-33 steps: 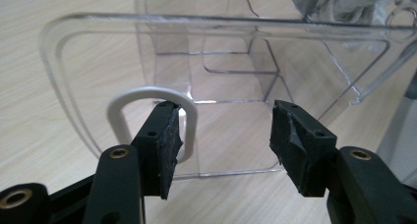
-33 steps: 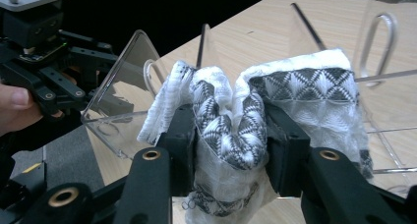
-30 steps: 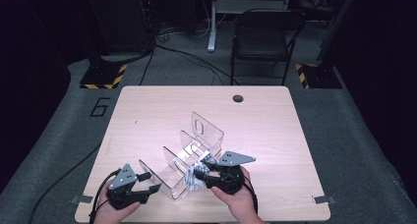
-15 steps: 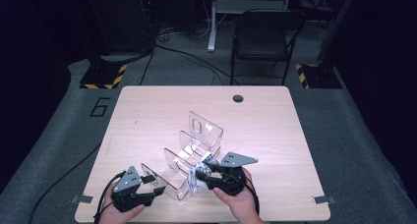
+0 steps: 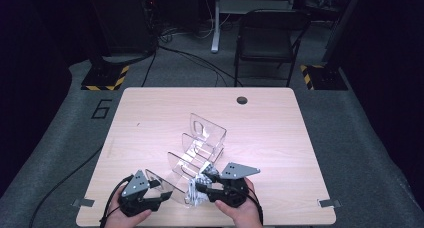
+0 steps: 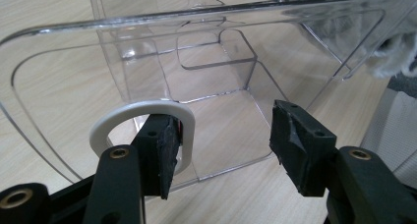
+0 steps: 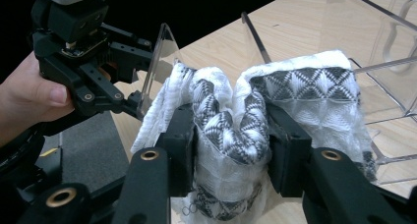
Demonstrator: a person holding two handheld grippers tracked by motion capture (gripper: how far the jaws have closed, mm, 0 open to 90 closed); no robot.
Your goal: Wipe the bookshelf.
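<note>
The right gripper point(image 7: 230, 150) holds a bunched white cloth with a black-and-grey woven pattern point(image 7: 255, 111); its two black jaws press into the fabric from either side, and the cloth bulges up between and above them. In the high view this gripper point(image 5: 199, 184) sits at the near edge of the bench point(image 5: 280, 138), with the cloth point(image 5: 199, 185) just at the near end of a clear acrylic rack point(image 5: 200, 143).

The left gripper point(image 6: 221, 145) has its jaws standing wide apart. One jaw reaches through an oval cut-out rimmed in white point(image 6: 142, 130) in the rack's nearest clear panel point(image 6: 74, 86), while the other jaw lies to the other side, with bare bench showing between them; whether either pad presses on the panel I cannot tell. In the high view the left gripper point(image 5: 161, 198) is at the near left end of the rack, held in the person's left hand point(image 5: 122, 217), close to the bench's front edge.

The rack runs diagonally away from both grippers toward the middle of the bench, its upright clear dividers forming several compartments. Seen from the right gripper view, the left gripper point(image 7: 140, 103) is just beside a clear divider point(image 7: 160, 62), with the cloth immediately next to that divider.

Beyond the bench stand a black chair point(image 5: 270, 38) and a floor marking reading 6 point(image 5: 101, 108).
</note>
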